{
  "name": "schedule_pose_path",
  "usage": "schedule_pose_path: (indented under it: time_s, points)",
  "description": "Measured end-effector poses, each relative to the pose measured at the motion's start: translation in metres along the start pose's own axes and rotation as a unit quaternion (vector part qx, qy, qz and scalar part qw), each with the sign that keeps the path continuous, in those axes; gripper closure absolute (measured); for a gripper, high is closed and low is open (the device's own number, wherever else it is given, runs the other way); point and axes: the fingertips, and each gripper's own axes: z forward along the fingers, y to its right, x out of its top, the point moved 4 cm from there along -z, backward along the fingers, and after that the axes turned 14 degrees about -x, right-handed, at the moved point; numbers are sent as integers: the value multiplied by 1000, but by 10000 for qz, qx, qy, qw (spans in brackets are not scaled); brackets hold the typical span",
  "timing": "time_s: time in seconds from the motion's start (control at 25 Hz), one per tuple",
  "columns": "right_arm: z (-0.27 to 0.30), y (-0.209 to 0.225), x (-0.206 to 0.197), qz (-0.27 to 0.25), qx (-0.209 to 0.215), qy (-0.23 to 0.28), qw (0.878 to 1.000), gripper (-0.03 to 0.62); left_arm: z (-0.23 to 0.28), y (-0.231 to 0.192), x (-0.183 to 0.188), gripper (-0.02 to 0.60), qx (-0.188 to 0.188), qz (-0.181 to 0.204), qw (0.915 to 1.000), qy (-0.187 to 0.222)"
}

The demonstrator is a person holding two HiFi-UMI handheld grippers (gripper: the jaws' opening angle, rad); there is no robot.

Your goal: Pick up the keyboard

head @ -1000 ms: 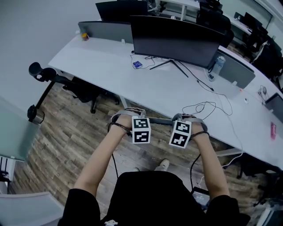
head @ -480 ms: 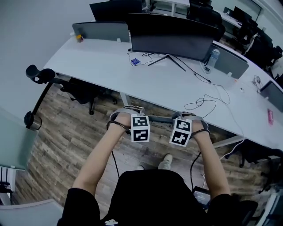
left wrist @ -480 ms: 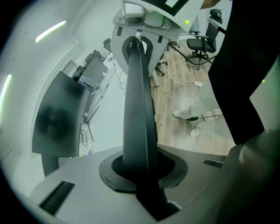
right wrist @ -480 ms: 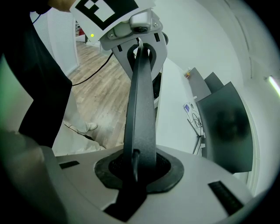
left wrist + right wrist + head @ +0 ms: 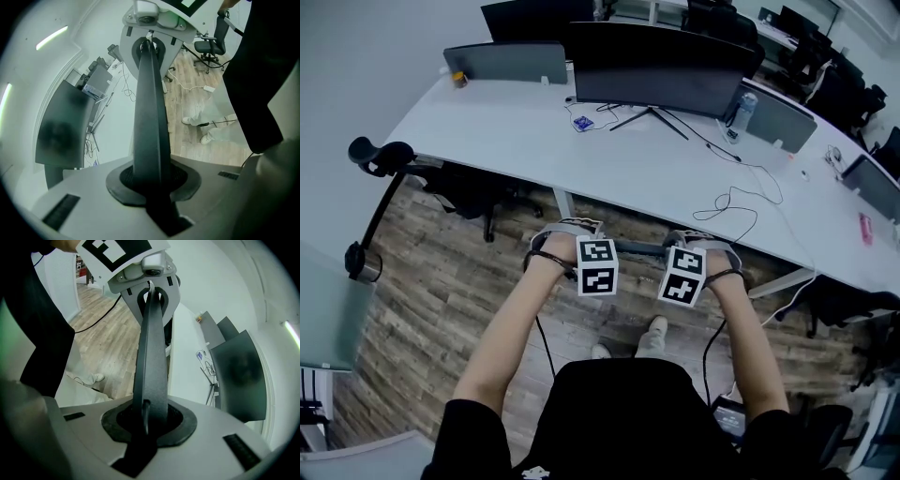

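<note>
The keyboard (image 5: 639, 250) hung level between the two grippers, its long axis running straight from one pair of jaws to the other. The left gripper (image 5: 150, 185) and right gripper (image 5: 147, 420) each clamped narrow on one end. The worktop (image 5: 534, 141) edge lay ahead of the jaws, with open wooden floor (image 5: 441, 291) beneath

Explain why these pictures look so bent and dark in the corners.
Head view: a wide lens bows the white desk into a curve. Left gripper view: a black round rim frames it, and a ceiling light glares as a streak. Right gripper view: the keyboard looms large, edge-on, close to the lens.
</note>
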Motion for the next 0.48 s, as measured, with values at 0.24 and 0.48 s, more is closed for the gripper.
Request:
schedule_pose_path:
  time_s: [0.24,0.48]
  points:
    - [-5,-14,4,100,26,-135,9999,526,3,12,-3,505,-46,112,9999,87]
    - [-11,-27,1,173,65,-253,9995,526,6,23,1,505,-114,205,9995,188]
